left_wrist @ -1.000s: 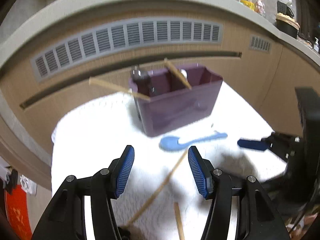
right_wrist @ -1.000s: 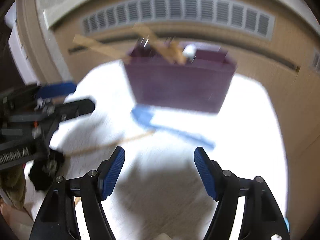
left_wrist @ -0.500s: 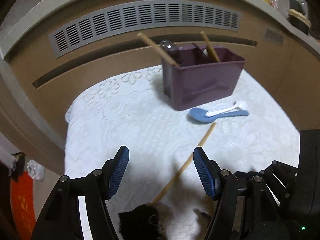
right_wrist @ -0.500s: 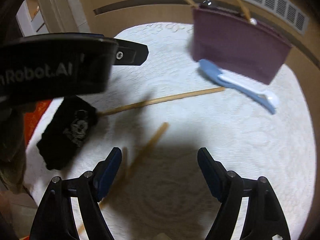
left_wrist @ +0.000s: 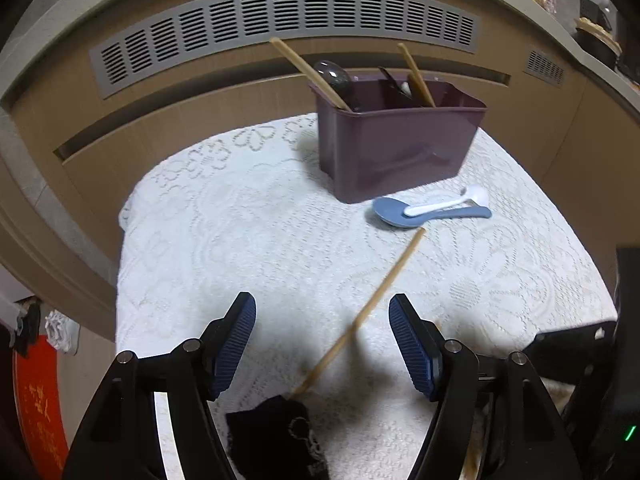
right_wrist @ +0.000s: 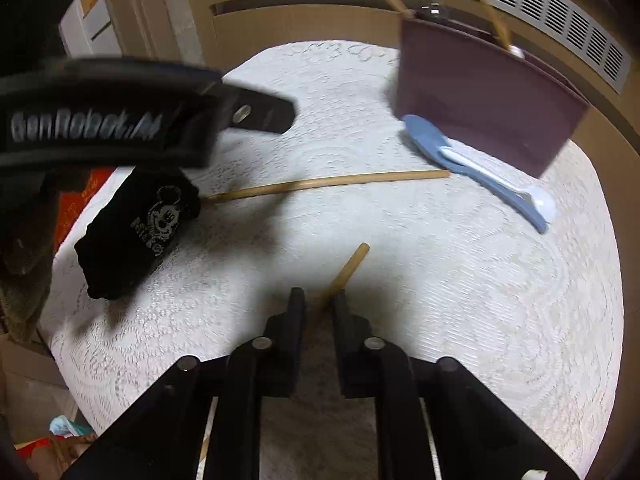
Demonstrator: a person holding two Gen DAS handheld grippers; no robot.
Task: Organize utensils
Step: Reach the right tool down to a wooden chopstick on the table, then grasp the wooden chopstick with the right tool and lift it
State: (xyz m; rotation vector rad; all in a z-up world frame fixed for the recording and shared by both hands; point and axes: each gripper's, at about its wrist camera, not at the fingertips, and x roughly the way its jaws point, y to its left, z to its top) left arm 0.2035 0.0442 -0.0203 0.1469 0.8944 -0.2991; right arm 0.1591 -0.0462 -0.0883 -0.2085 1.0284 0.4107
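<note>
A purple utensil box (left_wrist: 400, 148) (right_wrist: 480, 96) stands at the back of the white lace cloth, with two wooden chopsticks and a dark ladle leaning inside. In front of it lies a blue spoon (left_wrist: 390, 212) (right_wrist: 426, 136) with a white spoon (left_wrist: 444, 205) (right_wrist: 504, 186) on top. A long chopstick (left_wrist: 384, 288) (right_wrist: 328, 182) lies slanted on the cloth, its lower part between the fingers of my open left gripper (left_wrist: 324, 340), untouched. My right gripper (right_wrist: 319, 300) is shut on a second chopstick (right_wrist: 350, 266), which pokes out ahead of the fingertips.
A black pouch with a cartoon mouse print (right_wrist: 140, 232) (left_wrist: 280, 436) lies at the near end of the long chopstick. The left gripper's body (right_wrist: 120, 120) fills the upper left of the right wrist view. A wooden wall with a grey vent grille (left_wrist: 280, 16) rises behind the table.
My right gripper's jaws went from wide apart to closed on the short chopstick. The left gripper came down over the long chopstick, its jaws a little wider than a second ago.
</note>
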